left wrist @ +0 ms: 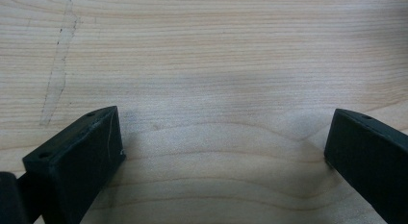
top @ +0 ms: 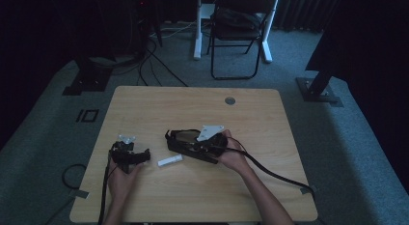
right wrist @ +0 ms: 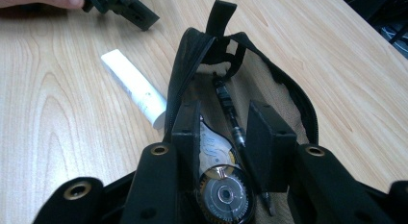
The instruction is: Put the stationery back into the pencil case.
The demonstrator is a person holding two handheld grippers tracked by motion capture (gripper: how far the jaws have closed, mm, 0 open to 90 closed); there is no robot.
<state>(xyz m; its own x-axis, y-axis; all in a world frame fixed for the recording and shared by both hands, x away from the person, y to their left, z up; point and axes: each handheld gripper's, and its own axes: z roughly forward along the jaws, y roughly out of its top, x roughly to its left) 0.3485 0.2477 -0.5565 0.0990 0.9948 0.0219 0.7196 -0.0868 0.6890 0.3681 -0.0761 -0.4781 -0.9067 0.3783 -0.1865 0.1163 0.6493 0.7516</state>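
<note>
Black pencil case (right wrist: 269, 84) lies unzipped mid-table with the right gripper (right wrist: 223, 132), jaws parted, inside over a pen (right wrist: 230, 116) (correction-tape roller beside), so close squarely on it; left gripper (left wrist: 223, 152) rests wide, empty.

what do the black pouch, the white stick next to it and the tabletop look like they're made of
Pouch: likely soft woven fabric, matte black with a tan lining; it sags and has a zipper edge.
White stick: probably smooth plastic or wrapped paper with faint print; hard to tell.
Tabletop: pale wood or wood-look laminate with visible grain and a low sheen.
</note>
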